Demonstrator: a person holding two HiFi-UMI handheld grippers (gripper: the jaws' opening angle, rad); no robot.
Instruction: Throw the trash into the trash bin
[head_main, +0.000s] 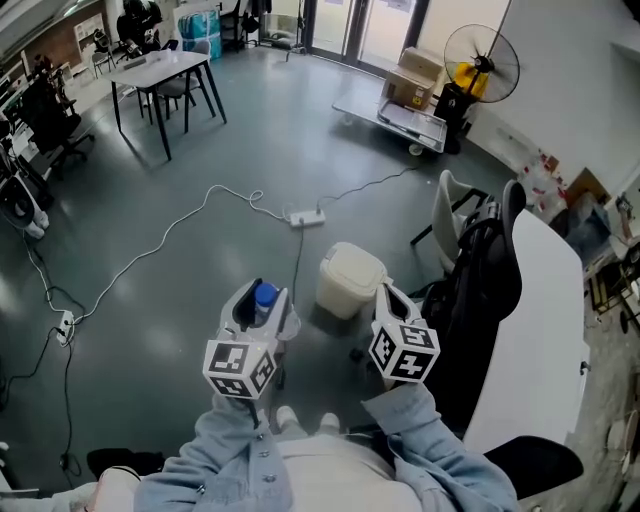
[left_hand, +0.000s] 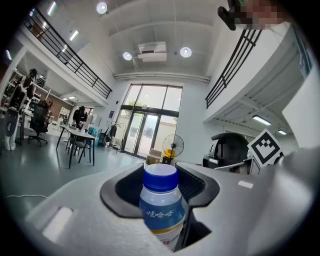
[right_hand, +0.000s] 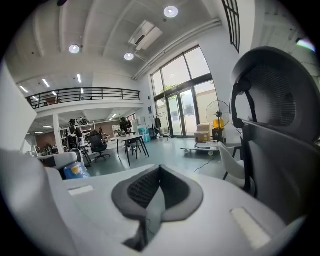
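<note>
A small plastic bottle (left_hand: 161, 210) with a blue cap and a blue label stands upright between the jaws of my left gripper (left_hand: 160, 176), which is shut on it. From the head view the bottle (head_main: 264, 297) shows in the left gripper (head_main: 263, 305), held above the floor just left of a cream trash bin (head_main: 350, 280) with its lid down. My right gripper (head_main: 392, 302) hangs close to the bin's right side. Its grey pads (right_hand: 142, 187) meet with nothing between them. The bottle (right_hand: 76, 171) also shows at the left of the right gripper view.
A black office chair (head_main: 482, 285) and a white desk (head_main: 535, 330) stand at the right. A power strip (head_main: 306, 217) with long cables lies on the grey floor beyond the bin. Farther off are a table (head_main: 160, 68), a cart with boxes (head_main: 408, 118) and a fan (head_main: 481, 60).
</note>
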